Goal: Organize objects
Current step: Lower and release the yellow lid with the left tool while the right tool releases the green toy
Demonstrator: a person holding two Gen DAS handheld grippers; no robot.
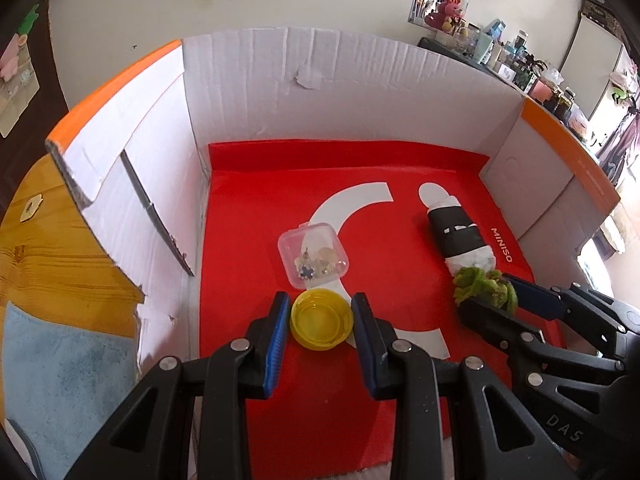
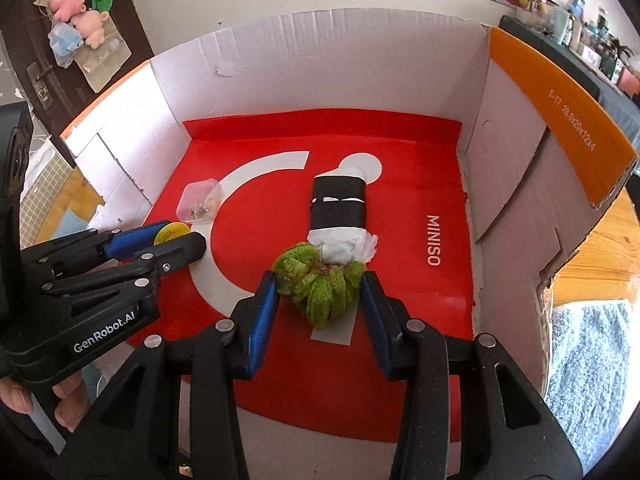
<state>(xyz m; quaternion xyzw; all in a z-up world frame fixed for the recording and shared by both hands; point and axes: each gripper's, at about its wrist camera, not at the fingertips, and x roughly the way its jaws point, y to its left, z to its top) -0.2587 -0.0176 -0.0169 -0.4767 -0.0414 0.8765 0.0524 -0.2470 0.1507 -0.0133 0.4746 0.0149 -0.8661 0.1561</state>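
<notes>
The left hand-held gripper [image 1: 320, 316] sits closest to its camera, its blue pads [image 1: 277, 344] set narrow on either side of a yellow cap [image 1: 321, 319] that lies open side up on the red mat [image 1: 248, 280]. Both pads seem to touch the cap's rim, so it looks gripped, though whether it is lifted off the mat cannot be told. Just beyond the cap, a small clear plastic box [image 1: 313, 255] with tiny trinkets inside rests on the mat.

The right hand-held gripper [image 2: 320, 300] stands a little wider, its pads against a fuzzy green scrunchie [image 2: 318, 284]. The scrunchie lies on the mat, touching the near end of a white bundle wrapped in black bands [image 2: 340, 216].

All of this sits inside a shallow cardboard box [image 1: 320, 92] with white walls and orange flap edges. At the lower left of the right view, fingers [image 2: 16, 396] wrap the left gripper's handle.
</notes>
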